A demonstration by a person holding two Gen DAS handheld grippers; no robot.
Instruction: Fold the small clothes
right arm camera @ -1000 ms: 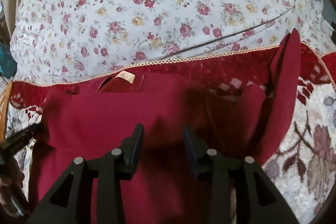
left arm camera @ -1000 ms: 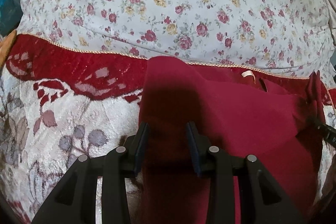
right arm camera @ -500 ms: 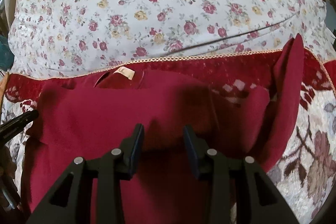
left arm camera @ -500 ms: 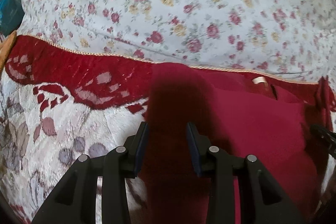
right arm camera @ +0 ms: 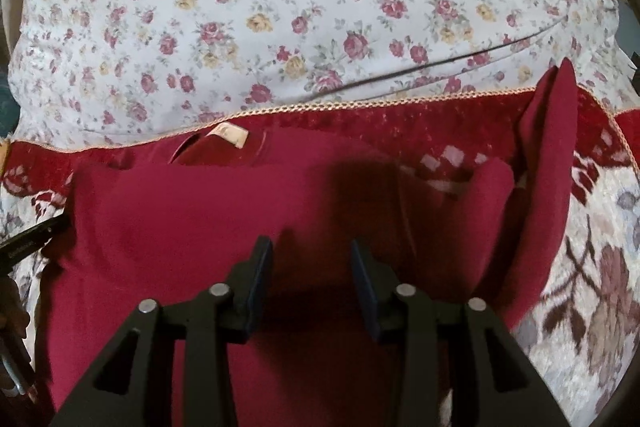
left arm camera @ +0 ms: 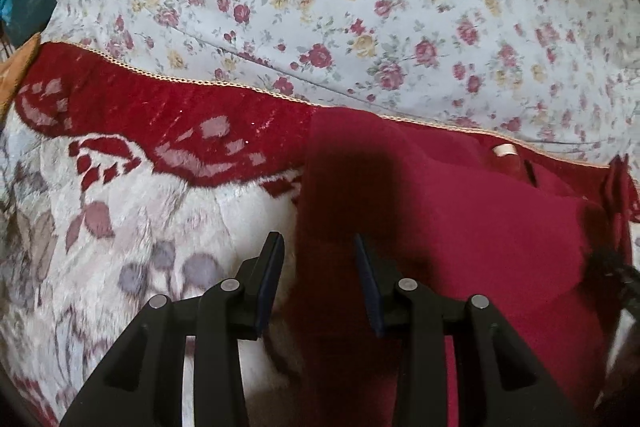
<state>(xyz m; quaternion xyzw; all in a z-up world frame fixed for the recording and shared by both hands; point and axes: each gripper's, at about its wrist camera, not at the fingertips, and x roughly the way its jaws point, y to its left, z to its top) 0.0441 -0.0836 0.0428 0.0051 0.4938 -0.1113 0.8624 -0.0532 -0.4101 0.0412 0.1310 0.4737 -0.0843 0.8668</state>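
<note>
A dark red garment (left arm camera: pixel 460 227) lies spread on a patterned blanket, its neck label (left arm camera: pixel 504 149) at the far edge. My left gripper (left arm camera: pixel 318 247) is open and empty, over the garment's left edge. In the right wrist view the garment (right arm camera: pixel 180 227) fills the middle, with its label (right arm camera: pixel 230 135) at the far side and a sleeve (right arm camera: pixel 548 167) standing up, folded, at the right. My right gripper (right arm camera: pixel 312 251) is open and empty above the garment's middle. The left gripper's tip (right arm camera: pixel 28 243) shows at the left edge.
The red-and-cream blanket (left arm camera: pixel 120 207) covers the near surface, with a gold-trimmed edge (right arm camera: pixel 360 105). Beyond it lies a white floral sheet (left arm camera: pixel 360 7). A blue object (left arm camera: pixel 24 3) sits at the far left.
My left gripper has shifted left, so the garment's left edge now lies between its fingers. The right view has hardly changed. Both grippers stayed open.
</note>
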